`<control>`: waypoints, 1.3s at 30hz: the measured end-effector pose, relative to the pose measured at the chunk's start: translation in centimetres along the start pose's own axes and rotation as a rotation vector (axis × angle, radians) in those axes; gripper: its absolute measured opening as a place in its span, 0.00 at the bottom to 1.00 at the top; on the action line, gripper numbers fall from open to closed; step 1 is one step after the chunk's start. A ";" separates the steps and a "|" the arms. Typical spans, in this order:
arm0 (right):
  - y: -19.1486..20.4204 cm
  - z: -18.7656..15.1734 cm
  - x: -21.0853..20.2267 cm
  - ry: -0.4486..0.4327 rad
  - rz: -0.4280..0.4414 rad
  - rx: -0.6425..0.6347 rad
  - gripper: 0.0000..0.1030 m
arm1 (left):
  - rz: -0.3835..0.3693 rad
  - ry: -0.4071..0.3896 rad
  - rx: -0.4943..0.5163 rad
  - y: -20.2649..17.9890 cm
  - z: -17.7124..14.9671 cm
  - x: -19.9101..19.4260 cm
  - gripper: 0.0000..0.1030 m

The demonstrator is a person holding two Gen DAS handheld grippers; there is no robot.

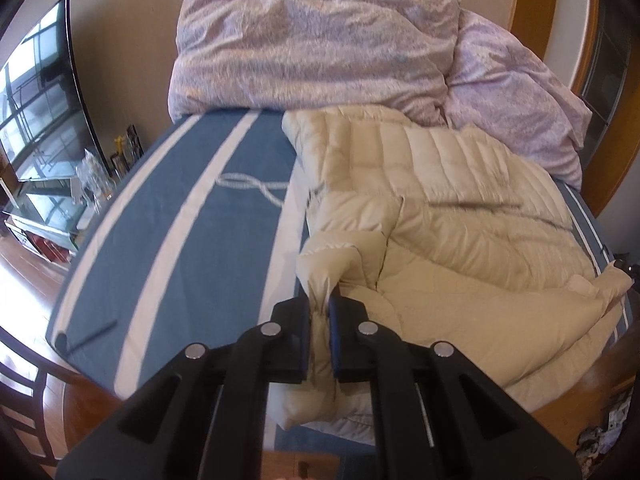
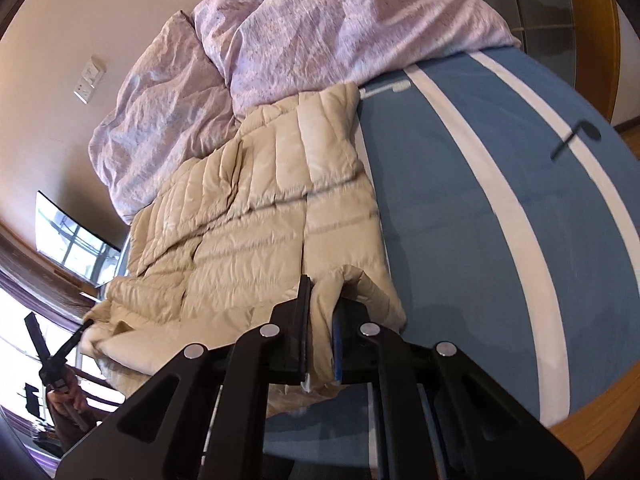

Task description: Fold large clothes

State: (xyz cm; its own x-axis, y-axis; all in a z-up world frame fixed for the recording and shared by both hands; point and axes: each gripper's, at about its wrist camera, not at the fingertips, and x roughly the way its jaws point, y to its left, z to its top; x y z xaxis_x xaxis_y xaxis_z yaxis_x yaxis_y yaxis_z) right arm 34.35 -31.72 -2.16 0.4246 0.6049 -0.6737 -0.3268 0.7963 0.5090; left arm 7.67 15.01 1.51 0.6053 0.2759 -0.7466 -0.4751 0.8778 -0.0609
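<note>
Each hand-held gripper, left (image 1: 320, 312) and right (image 2: 321, 304), pinches the cream jacket (image 1: 440, 208) (near corners); you lift both evenly towards the far hem

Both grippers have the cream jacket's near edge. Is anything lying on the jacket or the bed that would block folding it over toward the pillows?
Nothing visible does. The left gripper and right gripper already pinch the cream jacket; its top is bare, and the lilac duvet sits beyond its far end.

A bed (image 1: 192, 216) covered in a blue sheet with white stripes carries everything. A cream quilted down jacket (image 1: 448, 208) lies spread on it, near one side edge. At the far end, against the wall, a rumpled lilac duvet (image 1: 312, 40) is heaped.
</note>
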 end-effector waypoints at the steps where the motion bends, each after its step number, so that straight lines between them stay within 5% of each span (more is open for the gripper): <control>1: 0.1 0.5 0.2 -0.003 -0.005 -0.003 0.09 | 0.007 -0.006 0.000 -0.1 0.7 0.2 0.08; 24: 4.1 14.6 9.5 -0.099 -0.168 -0.107 0.09 | 0.102 -0.054 -0.043 -1.8 16.1 10.7 0.08; 35: 4.2 19.9 16.4 -0.138 -0.197 -0.044 0.09 | 0.133 0.004 -0.138 -0.7 20.0 19.0 0.09; 37: 4.1 20.2 17.7 -0.154 -0.201 -0.022 0.13 | 0.135 0.017 -0.165 -0.4 20.3 20.6 0.09; 39: 3.9 20.3 18.9 -0.169 -0.205 -0.006 0.30 | 0.133 0.024 -0.184 -0.2 20.6 21.9 0.11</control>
State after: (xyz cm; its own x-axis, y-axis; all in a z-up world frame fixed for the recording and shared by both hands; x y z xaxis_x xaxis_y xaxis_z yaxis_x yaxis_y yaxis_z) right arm 58.23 -17.11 -1.98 0.6177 0.4230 -0.6629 -0.2243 0.9028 0.3671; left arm 34.16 28.94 -1.17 0.5154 0.3730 -0.7715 -0.6596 0.7474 -0.0793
